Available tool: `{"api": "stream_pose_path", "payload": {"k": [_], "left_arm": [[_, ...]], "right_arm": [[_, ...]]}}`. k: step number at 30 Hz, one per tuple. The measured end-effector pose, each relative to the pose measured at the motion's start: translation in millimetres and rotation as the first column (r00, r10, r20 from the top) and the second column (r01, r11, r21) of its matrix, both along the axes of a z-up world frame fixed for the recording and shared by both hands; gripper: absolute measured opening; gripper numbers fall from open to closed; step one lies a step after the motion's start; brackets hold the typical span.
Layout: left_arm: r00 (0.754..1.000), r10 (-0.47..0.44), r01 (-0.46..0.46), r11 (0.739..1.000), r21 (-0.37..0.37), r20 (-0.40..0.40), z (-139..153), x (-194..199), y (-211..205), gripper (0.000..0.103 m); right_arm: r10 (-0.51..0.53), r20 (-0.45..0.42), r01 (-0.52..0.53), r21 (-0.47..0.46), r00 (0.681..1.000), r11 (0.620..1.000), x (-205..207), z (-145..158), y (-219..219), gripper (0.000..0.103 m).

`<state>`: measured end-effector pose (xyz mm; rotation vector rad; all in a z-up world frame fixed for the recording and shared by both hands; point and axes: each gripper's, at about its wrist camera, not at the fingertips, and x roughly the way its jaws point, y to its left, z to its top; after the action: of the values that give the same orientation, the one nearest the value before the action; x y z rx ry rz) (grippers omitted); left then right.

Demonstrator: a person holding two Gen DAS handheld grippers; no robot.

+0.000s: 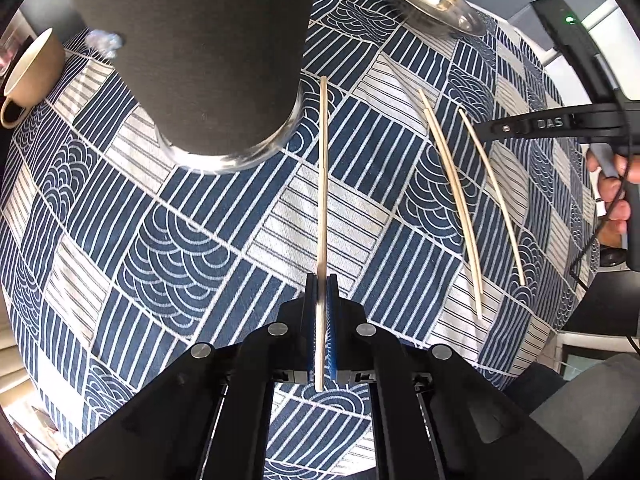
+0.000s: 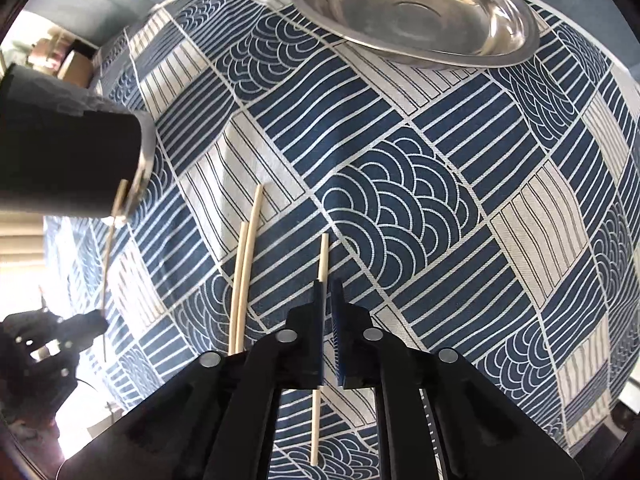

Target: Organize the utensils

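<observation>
My left gripper (image 1: pixel 322 282) is shut on one pale wooden chopstick (image 1: pixel 323 184), which hangs above the cloth. Its far end points toward the tall black utensil holder (image 1: pixel 200 60) with a metal rim. The right wrist view shows that held chopstick (image 2: pixel 108 268) with its tip at the holder (image 2: pixel 68 160) rim. My right gripper (image 2: pixel 329 285) points down over a single chopstick (image 2: pixel 323 256) lying on the cloth. Its jaws stand slightly apart, and the stick passes under the left finger, not pinched. A pair of chopsticks (image 2: pixel 244 272) lies just left of it.
A blue and white patterned tablecloth (image 1: pixel 180 240) covers the table. A steel bowl (image 2: pixel 412 8) sits at the far side. A beige cup (image 1: pixel 32 72) stands at the left edge. A person's hand (image 1: pixel 612 184) holds the right gripper (image 1: pixel 492 128) beside the loose chopsticks (image 1: pixel 452 200).
</observation>
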<state>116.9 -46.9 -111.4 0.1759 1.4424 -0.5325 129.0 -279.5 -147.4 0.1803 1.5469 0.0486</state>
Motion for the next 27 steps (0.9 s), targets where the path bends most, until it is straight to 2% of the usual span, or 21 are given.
{"api": "stream_pose_path", "payload": {"k": [1, 6, 8, 10, 14, 17, 23, 27], "left_arm": [[1.0, 0.004, -0.004, 1.0, -0.011, -0.002, 4.4, -2.6, 11.1, 0.005], [1.0, 0.026, -0.026, 0.998, -0.065, 0.006, 14.7, -11.3, 15.3, 0.005], [0.999, 0.037, -0.036, 0.995, -0.093, 0.012, 19.3, -14.7, 15.9, 0.005], [0.999, 0.044, -0.042, 0.993, -0.112, 0.021, 24.5, -17.3, 19.0, 0.005], [0.998, 0.057, -0.051, 0.988, -0.145, 0.037, 36.3, -24.0, 26.5, 0.005], [0.997, 0.065, -0.059, 0.987, -0.151, 0.04, 39.6, -26.3, 32.1, 0.005], [0.993, 0.092, -0.081, 0.985, -0.149, 0.069, 53.6, -26.9, 39.7, 0.005], [0.99, 0.097, -0.081, 0.986, -0.147, 0.104, 69.9, -26.9, 44.7, 0.005]], "right_arm": [[0.009, -0.007, -0.009, -0.016, 1.0, 1.0, -0.1, -0.9, 2.5, 0.022], [0.049, -0.025, -0.052, -0.107, 0.998, 0.993, 2.4, -4.6, 18.7, 0.024], [0.058, -0.028, -0.062, -0.138, 0.998, 0.988, 3.4, -5.2, 27.1, 0.021], [0.084, -0.024, -0.087, -0.17, 0.996, 0.982, 7.4, -6.7, 38.0, 0.009], [0.062, -0.016, -0.064, -0.13, 0.998, 0.989, 3.6, -3.8, 33.2, 0.004], [0.048, 0.001, -0.048, -0.107, 0.999, 0.993, -2.8, 3.3, 25.5, 0.004], [0.042, 0.082, -0.04, -0.019, 0.996, 0.999, -16.0, 39.8, 10.4, 0.004], [0.06, 0.171, -0.066, 0.027, 0.984, 0.997, -18.3, 76.0, 12.1, 0.003]]}}
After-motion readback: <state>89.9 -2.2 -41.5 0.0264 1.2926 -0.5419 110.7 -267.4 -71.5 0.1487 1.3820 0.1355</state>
